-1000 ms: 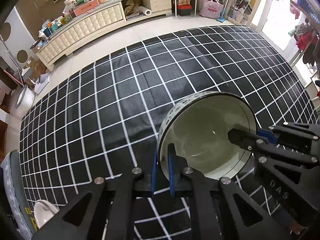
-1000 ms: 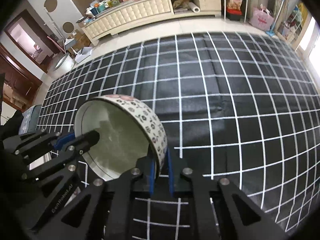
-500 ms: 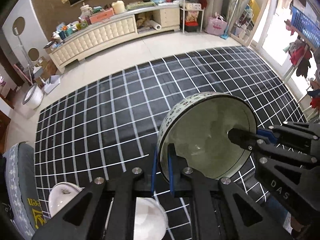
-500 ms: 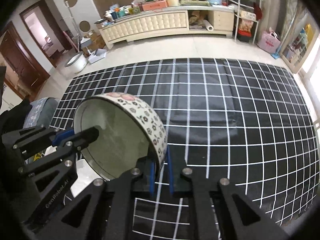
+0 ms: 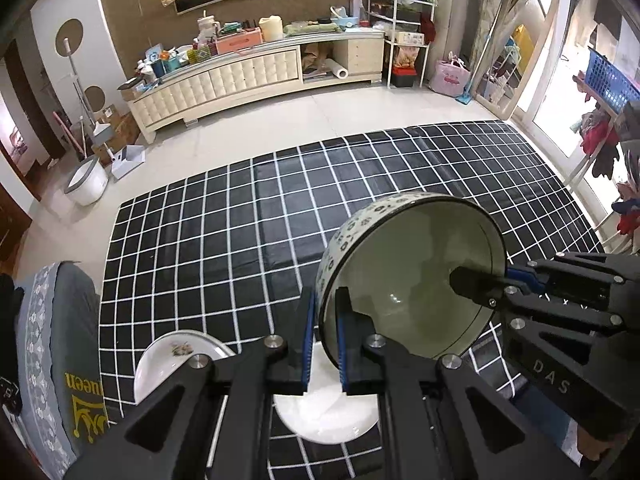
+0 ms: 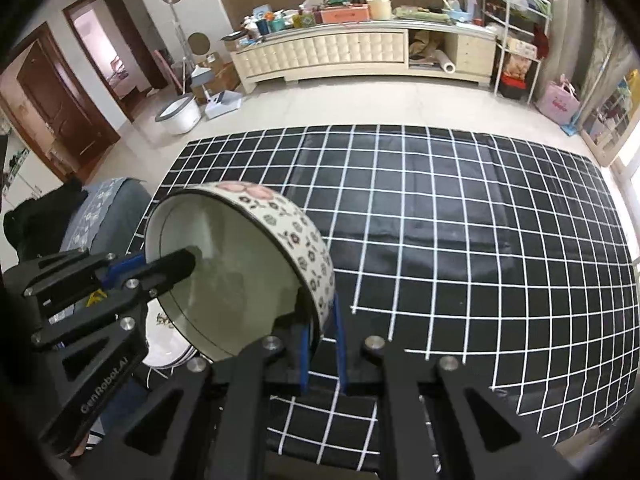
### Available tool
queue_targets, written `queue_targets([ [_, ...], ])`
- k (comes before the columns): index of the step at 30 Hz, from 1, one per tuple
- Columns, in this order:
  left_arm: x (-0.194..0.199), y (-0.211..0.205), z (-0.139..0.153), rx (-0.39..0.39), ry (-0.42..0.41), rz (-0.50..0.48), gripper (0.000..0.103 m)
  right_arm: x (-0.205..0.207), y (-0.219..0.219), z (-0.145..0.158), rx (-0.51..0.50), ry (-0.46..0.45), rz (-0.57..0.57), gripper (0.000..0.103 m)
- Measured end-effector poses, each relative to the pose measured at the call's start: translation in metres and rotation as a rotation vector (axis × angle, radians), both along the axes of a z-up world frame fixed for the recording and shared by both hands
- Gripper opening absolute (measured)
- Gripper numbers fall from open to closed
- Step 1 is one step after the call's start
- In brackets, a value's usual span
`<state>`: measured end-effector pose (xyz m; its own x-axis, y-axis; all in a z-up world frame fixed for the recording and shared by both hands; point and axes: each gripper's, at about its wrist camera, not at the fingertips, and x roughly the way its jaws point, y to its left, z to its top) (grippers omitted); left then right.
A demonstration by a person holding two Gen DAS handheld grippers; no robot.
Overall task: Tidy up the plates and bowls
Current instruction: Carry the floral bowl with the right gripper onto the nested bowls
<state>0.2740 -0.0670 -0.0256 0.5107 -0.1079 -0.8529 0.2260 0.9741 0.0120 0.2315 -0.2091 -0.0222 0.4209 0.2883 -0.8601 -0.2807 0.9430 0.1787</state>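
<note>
You held one flowered bowl [image 5: 412, 276] tilted above the checked mat [image 5: 256, 216], left gripper [image 5: 323, 344] and right gripper [image 6: 320, 344] both clamping its rim

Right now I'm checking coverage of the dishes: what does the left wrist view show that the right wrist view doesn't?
Left only: a plain white round plate under the bowl, and a blue laundry basket.
Right only: a brown wooden door.
Both: the flower-patterned ceramic bowl, clamped at opposite rim points by the left gripper and the right gripper, the floral-print white plate and the black grid-lined mat.
</note>
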Motion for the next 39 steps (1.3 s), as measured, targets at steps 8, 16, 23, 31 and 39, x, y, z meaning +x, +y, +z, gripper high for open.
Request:
queue_targets([
  [8,-0.02,0.033,-0.017,-0.02,0.035,0.039,0.008,-0.007,0.033,-0.017,-0.024,0.036,0.045,0.014],
  [16,-0.033,0.052,-0.053,-0.025,0.103,0.072,0.008,-0.012,0.055,-0.049,-0.047,0.105,0.07,0.014],
  [23,-0.038,0.052,-0.083,-0.01,0.157,0.072,0.008,-0.018,0.056,-0.077,-0.055,0.172,0.063,0.014],
  [31,-0.041,0.046,-0.112,-0.013,0.216,0.066,0.008,-0.019,0.053,-0.096,-0.061,0.235,0.05,0.014],
  [39,-0.043,0.048,-0.122,-0.018,0.23,0.053,0.008,-0.015,0.056,-0.099,-0.066,0.236,0.056,0.014],
])
